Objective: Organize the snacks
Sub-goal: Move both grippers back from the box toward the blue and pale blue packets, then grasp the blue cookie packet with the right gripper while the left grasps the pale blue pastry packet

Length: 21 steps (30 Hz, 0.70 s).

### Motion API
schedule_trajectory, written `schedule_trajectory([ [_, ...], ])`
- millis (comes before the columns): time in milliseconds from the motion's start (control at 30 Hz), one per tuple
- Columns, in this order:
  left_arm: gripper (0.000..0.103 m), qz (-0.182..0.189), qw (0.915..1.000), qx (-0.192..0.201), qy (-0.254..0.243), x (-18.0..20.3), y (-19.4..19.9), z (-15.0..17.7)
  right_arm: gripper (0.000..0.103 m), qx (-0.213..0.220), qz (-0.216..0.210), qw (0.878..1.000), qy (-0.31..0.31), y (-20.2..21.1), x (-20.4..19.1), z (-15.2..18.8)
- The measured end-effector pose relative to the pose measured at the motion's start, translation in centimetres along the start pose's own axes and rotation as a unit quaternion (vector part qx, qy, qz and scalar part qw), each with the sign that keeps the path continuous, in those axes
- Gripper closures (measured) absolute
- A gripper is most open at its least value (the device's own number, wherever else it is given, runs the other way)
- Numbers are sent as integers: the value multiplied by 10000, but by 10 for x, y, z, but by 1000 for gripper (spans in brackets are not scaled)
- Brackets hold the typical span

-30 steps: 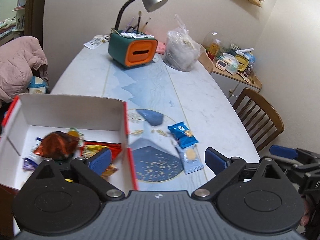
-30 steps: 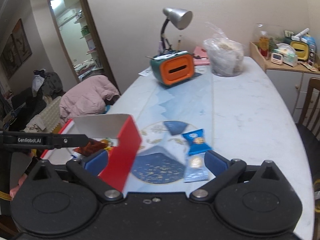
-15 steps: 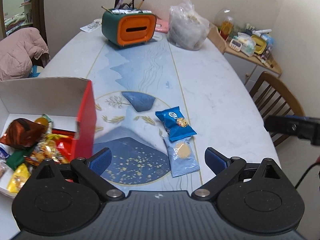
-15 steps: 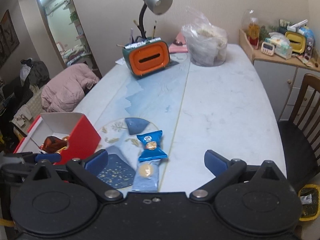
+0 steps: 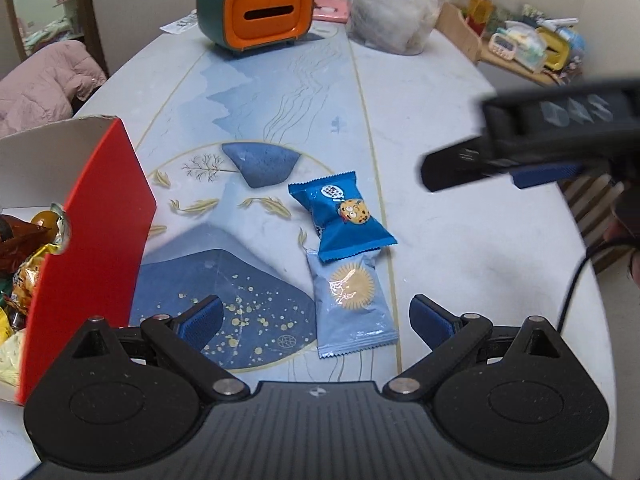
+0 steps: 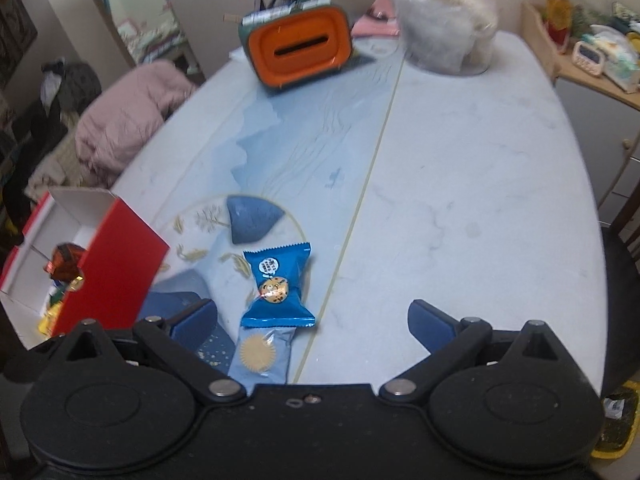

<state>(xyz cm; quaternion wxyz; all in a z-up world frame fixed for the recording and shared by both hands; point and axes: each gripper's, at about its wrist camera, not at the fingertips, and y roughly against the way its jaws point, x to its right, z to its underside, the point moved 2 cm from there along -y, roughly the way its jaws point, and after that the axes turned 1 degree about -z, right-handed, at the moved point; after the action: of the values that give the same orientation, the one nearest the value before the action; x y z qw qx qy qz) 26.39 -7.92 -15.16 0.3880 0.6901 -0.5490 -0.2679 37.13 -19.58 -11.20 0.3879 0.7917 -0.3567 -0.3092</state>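
Two snack packets lie on the table: a dark blue cookie packet [image 5: 340,216] and a pale blue packet with a gold sun [image 5: 352,306] partly under its near end. Both show in the right wrist view, the dark one [image 6: 278,288] and the pale one [image 6: 262,354]. A red and white box [image 5: 96,232] with several wrapped snacks stands at the left, also in the right wrist view [image 6: 116,256]. My left gripper [image 5: 316,320] is open, low over the pale packet. My right gripper [image 6: 312,322] is open and empty above the packets; it appears blurred in the left wrist view [image 5: 520,160].
An orange and green pen holder [image 5: 256,16] and a clear plastic bag [image 5: 390,8] stand at the table's far end. A side shelf with small items [image 5: 532,48] is at the far right. A pink coat [image 6: 128,120] lies left of the table, a chair [image 6: 620,272] at right.
Both grippers have moved forward and down toward the two packets. The left gripper swung right, away from the box. The right gripper has come into the left wrist view from the right.
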Motion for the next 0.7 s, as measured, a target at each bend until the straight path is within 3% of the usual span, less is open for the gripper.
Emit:
schedule_trajectory([
  [100, 3, -250, 9996, 54, 82, 6, -9, 2, 1, -261, -89, 9995, 120, -23, -2, -10],
  [467, 3, -541, 9984, -98, 157, 25, -42, 1, 11, -944, -307, 9939, 482, -91, -13, -33],
  [700, 3, -571, 9981, -171, 166, 30, -53, 1, 31, -1284, -452, 9874, 802, -117, -21, -30],
])
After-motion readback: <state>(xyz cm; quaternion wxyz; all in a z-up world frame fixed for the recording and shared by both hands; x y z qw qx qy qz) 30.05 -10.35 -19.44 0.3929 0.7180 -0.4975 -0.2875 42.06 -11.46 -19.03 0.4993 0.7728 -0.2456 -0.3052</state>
